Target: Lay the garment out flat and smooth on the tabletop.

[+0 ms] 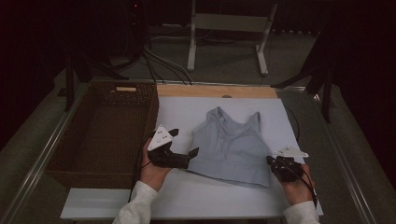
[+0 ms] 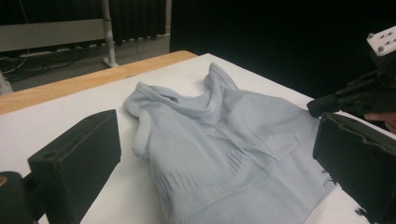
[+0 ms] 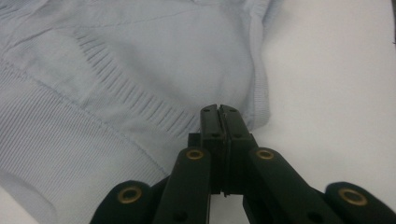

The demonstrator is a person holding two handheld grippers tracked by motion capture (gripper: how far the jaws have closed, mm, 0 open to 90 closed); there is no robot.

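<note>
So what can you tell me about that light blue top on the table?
The light blue top is a small sleeveless crop top with two shoulder straps, a scooped neck and a wide ribbed band along the bottom. It looks like soft knitted fabric with ribbed lines. It lies flat, slightly wrinkled, on the white board, straps pointing away from the person. The right gripper is shut at its bottom side edge; whether it pinches fabric is unclear. The left gripper is open beside it.

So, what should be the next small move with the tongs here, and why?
Probably close the left tongs on the near edge of the light blue top. The right tongs are already shut at its hem corner, while the left jaws stand wide open around the fabric, so the top cannot yet be lifted evenly.
</note>
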